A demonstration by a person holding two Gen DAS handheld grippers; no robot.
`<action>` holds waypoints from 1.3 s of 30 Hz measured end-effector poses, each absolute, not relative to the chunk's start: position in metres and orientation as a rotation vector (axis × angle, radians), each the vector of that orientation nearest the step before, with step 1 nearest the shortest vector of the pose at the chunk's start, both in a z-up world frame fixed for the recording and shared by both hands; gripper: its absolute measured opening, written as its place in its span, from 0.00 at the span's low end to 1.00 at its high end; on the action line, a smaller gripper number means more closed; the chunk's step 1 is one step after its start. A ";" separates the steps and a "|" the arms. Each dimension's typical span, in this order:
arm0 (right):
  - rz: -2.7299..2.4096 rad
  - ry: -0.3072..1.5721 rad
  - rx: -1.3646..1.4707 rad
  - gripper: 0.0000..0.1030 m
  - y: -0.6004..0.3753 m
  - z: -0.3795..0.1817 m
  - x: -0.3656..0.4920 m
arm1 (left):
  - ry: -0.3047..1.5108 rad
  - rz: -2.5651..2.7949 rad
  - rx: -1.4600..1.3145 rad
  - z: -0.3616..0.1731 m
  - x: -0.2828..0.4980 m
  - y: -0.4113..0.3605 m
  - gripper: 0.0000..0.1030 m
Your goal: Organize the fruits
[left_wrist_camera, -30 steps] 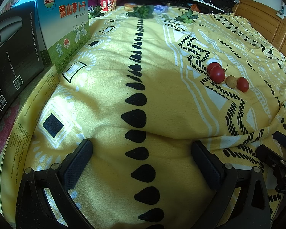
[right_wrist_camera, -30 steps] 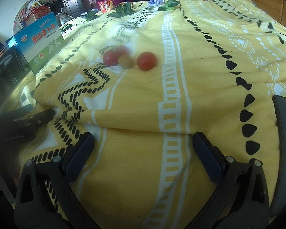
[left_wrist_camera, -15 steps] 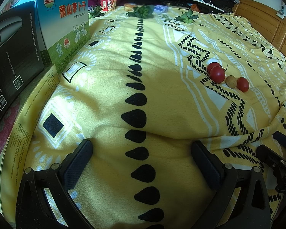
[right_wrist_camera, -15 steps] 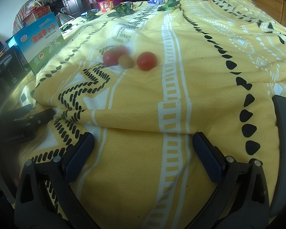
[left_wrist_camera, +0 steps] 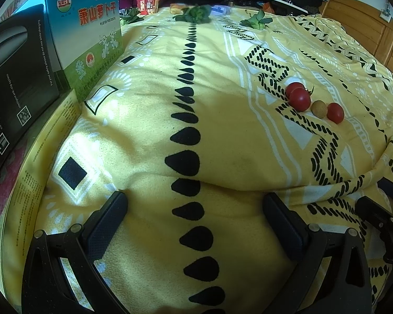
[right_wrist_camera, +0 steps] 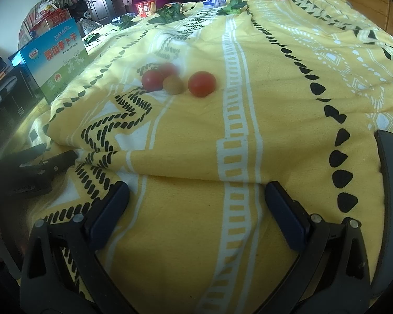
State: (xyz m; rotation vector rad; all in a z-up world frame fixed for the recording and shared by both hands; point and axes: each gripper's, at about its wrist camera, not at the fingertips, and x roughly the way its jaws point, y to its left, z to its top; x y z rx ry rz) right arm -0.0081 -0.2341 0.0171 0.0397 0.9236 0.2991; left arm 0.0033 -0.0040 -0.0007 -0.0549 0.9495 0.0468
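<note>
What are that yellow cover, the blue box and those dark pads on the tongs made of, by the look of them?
The yellow cover looks like soft fleece or flannel: matte, fuzzy nap, loose folds. The blue box seems to be printed cardboard with a slight sheen and crisp folded edges. The left gripper has fingertips that look like dark rubber or textured plastic, finely dotted; I cannot tell which.
</note>
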 end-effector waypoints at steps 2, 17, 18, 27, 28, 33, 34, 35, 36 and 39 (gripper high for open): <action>0.303 0.921 0.046 1.00 -0.235 0.017 -0.008 | 0.951 0.048 -0.053 -0.001 0.005 -0.004 1.00; 0.312 0.916 0.060 1.00 -0.236 0.017 -0.008 | 0.952 0.048 -0.053 -0.001 0.005 -0.004 1.00; 0.311 0.915 0.059 1.00 -0.236 0.017 -0.008 | 0.952 0.048 -0.053 -0.001 0.005 -0.004 1.00; 0.310 0.918 0.056 1.00 -0.236 0.017 -0.008 | 0.954 0.050 -0.048 -0.002 0.006 -0.005 1.00; 0.307 0.920 0.052 1.00 -0.235 0.017 -0.007 | 0.954 0.050 -0.048 -0.002 0.006 -0.005 1.00; 0.303 0.924 0.043 1.00 -0.234 0.017 -0.008 | 0.954 0.050 -0.048 -0.002 0.007 -0.006 1.00; 0.303 0.924 0.042 1.00 -0.234 0.017 -0.008 | 0.954 0.050 -0.048 -0.002 0.007 -0.005 1.00; 0.302 0.925 0.040 1.00 -0.234 0.016 -0.007 | 0.954 0.050 -0.049 -0.002 0.007 -0.005 1.00; 0.302 0.925 0.039 1.00 -0.234 0.016 -0.007 | 0.954 0.050 -0.048 -0.002 0.007 -0.005 1.00; 0.302 0.926 0.038 1.00 -0.233 0.016 -0.007 | 0.954 0.050 -0.049 -0.002 0.007 -0.006 1.00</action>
